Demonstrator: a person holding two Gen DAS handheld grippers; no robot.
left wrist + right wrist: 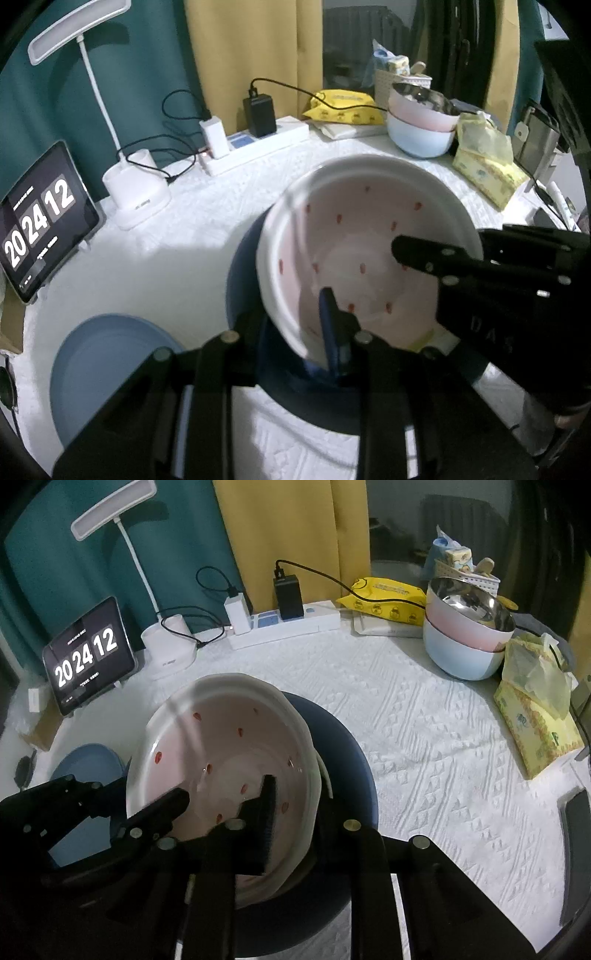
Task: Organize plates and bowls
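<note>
Grippers nearest, both at the same white bowl with red specks (pixel 354 254). Left gripper (pixel 314 332) clamped on the near rim, one blue-padded finger (pixel 330 325) inside the bowl, the other outside and below the wall. Right gripper (pixel 291 812) likewise closed on the rim at the right side, ribbed finger (pixel 267 808) inside against the wall, mate hidden beneath. Bowl tilted, lifted just above a dark blue plate (pixel 351 760) lying on the white quilted tablecloth (pixel 424 738); whether touching the plate, cannot tell. Light blue plate (pixel 107 365) flat on the cloth at near left, apart from the dark one. Further back on the left, tablet (pixel 40 218) propped upright showing 20 24 12, then white desk lamp (pixel 133 192) with its base beside it. Power strip (pixel 255 147) toward the far edge, a white charger and a black adapter plugged in. At far right, stack of bowls (pixel 465 638): pale blue at the bottom, pink above, steel one nested on top. Yellow tissue pack (pixel 535 723) to the right of the stack, yellow wipes packet (pixel 388 598) behind to the left. Teal and mustard curtains (pixel 288 528) at the very back.
</note>
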